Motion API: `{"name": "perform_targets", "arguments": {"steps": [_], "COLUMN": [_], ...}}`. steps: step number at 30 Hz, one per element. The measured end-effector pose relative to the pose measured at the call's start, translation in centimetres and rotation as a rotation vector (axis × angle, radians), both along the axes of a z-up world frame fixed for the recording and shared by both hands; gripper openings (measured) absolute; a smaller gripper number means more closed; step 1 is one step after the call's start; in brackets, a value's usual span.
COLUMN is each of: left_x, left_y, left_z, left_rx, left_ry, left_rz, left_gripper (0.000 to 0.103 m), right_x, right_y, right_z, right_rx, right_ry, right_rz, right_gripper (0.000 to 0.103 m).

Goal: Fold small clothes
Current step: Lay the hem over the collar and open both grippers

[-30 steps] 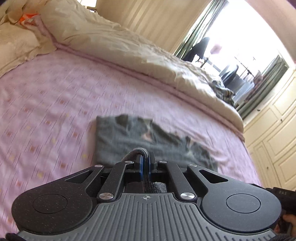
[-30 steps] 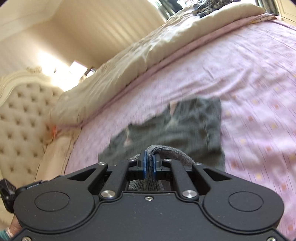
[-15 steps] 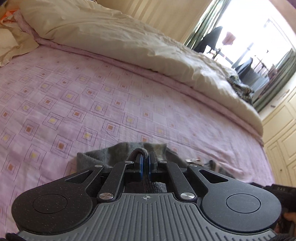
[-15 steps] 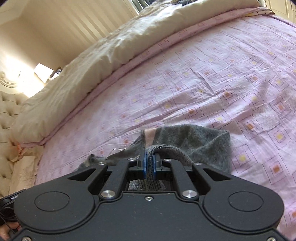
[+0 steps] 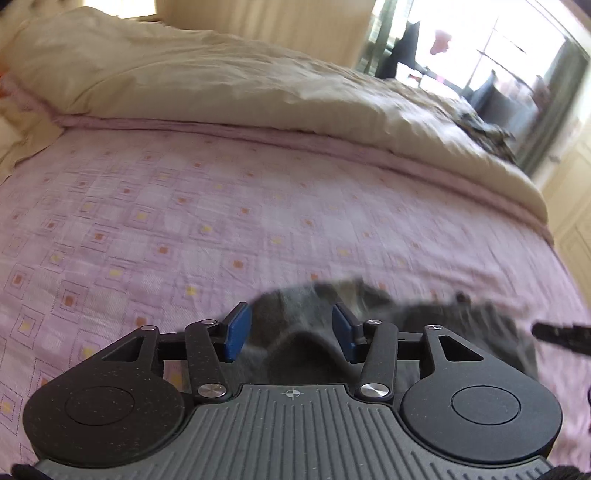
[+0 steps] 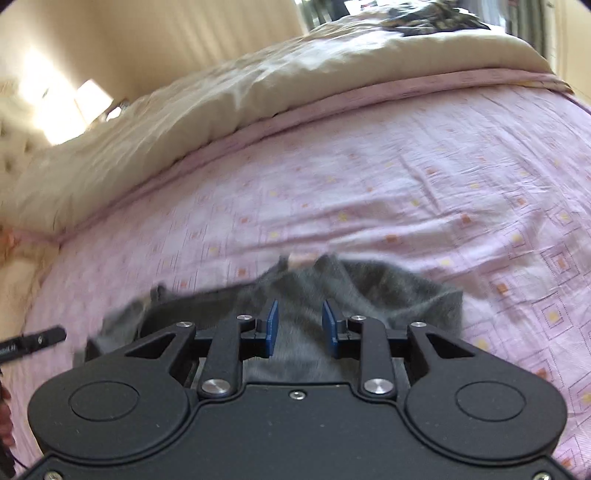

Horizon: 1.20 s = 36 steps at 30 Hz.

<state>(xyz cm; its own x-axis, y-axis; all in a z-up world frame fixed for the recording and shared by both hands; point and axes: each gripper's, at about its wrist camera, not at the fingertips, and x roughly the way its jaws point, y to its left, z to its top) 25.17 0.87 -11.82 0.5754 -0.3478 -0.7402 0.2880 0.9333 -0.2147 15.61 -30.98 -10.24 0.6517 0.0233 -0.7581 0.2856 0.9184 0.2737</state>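
Observation:
A small grey garment (image 5: 436, 317) lies on the pink patterned bed sheet (image 5: 184, 221), blurred by motion. My left gripper (image 5: 291, 330) stands open just over its near edge, blue pads apart, with a loose hump of grey cloth between them. In the right wrist view the same garment (image 6: 388, 291) lies rumpled with a pale patch at its far edge. My right gripper (image 6: 301, 328) is open above it, cloth lying between the pads but not pinched. The tip of the other gripper shows at the edge of each view.
A cream duvet (image 5: 221, 81) is bunched along the far side of the bed. A dark patterned cloth (image 6: 424, 14) lies on it near the window. A tufted headboard (image 6: 11, 122) stands at the left. Cream cupboards (image 5: 576, 206) line the right.
Both grippers were shut on the garment's edge and carried it forward over itself. Now both have opened and let the cloth drop onto the sheet.

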Motion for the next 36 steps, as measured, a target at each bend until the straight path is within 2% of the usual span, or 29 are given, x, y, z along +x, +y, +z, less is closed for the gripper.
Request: {"name": "perform_targets", "arguments": {"steps": [4, 9, 12, 15, 18, 20, 22, 23, 24, 27, 33, 36], "left_x": [-1.8, -0.5, 1.6, 4.7, 7.4, 8.8, 9.3, 9.3, 9.1, 7.7, 2.5, -0.1], "left_y": [-1.6, -2.8, -3.3, -3.4, -3.4, -3.0, -2.1, -1.6, -1.0, 0.5, 2.6, 3.0], "left_z": [-2.4, -4.7, -5.5, -5.7, -5.1, -4.5, -3.6, -3.2, -2.7, -2.1, -2.5, -3.2], "left_rx": [0.045, 0.077, 0.107, 0.105, 0.142, 0.147, 0.129, 0.115, 0.097, 0.040, 0.015, 0.015], "left_ry": [0.053, 0.099, 0.101, 0.122, 0.116, 0.111, 0.110, 0.110, 0.110, 0.115, 0.189, 0.226], "left_rz": [-0.121, -0.155, -0.140, -0.102, -0.026, 0.020, 0.048, 0.057, 0.065, 0.078, 0.081, 0.084], "left_gripper": [0.049, 0.049, 0.049, 0.049, 0.049, 0.049, 0.051, 0.055, 0.065, 0.074, 0.078, 0.079], "right_x": [-0.4, 1.1, 2.8, 5.2, 7.1, 7.7, 7.5, 7.1, 6.7, 5.0, 0.5, -2.3], "right_y": [2.5, 3.6, 3.4, 2.8, 2.1, 1.6, 1.0, 0.8, 0.5, -0.1, -1.0, -1.3], "right_z": [-1.9, -3.7, -4.3, -5.0, -5.1, -4.7, -3.9, -3.5, -3.0, -2.2, -2.0, -2.1], "right_rx": [-0.045, -0.061, -0.077, -0.082, -0.110, -0.114, -0.113, -0.110, -0.104, -0.101, -0.100, -0.078], "right_ry": [0.068, 0.125, 0.146, 0.188, 0.210, 0.192, 0.165, 0.148, 0.127, 0.102, 0.125, 0.131], "right_rz": [0.065, 0.108, 0.119, 0.131, 0.129, 0.111, 0.087, 0.073, 0.057, 0.032, -0.003, -0.036], "right_gripper": [0.039, 0.039, 0.039, 0.041, 0.041, 0.042, 0.054, 0.058, 0.064, 0.073, 0.092, 0.097]}}
